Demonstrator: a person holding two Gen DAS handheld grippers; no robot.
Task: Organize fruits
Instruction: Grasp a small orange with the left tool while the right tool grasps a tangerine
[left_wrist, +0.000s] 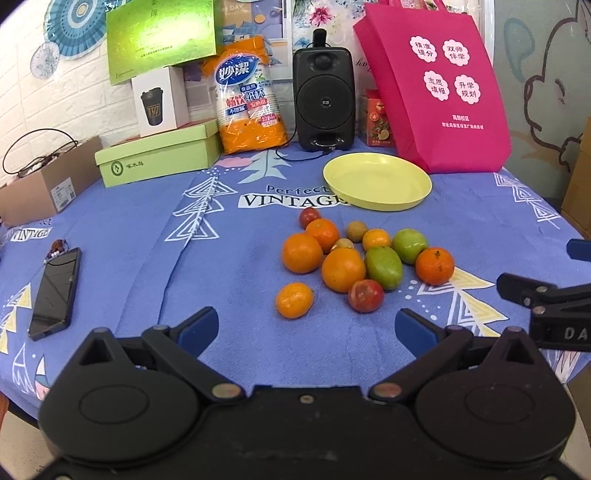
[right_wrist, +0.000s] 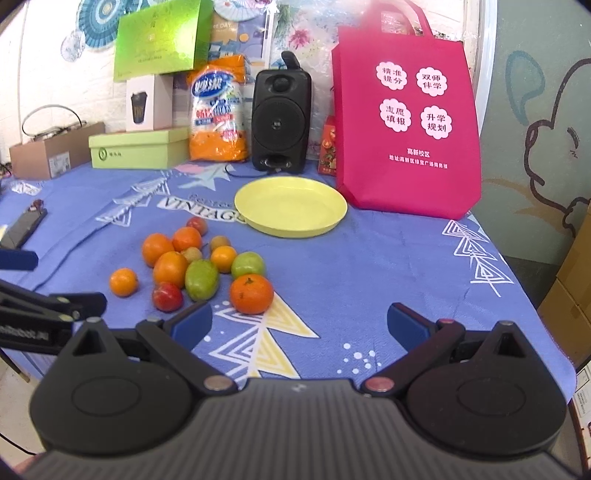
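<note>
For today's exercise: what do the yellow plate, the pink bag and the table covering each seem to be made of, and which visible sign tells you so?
Yellow plate: probably plastic, matte; uniform colour, smooth moulded rim, soft sheen.
Pink bag: looks like non-woven fabric; stands stiffly, dull surface, printed white text.
Table covering: soft cloth, possibly fleece or towelling; creases and a fuzzy, non-reflective surface with a printed pattern.

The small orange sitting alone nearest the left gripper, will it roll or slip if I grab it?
The small orange looks round with nothing touching it, so a nudge would probably roll it across the blue cloth. Its skin seems smooth and slightly glossy, so it might slip. It probably feels firm.
</note>
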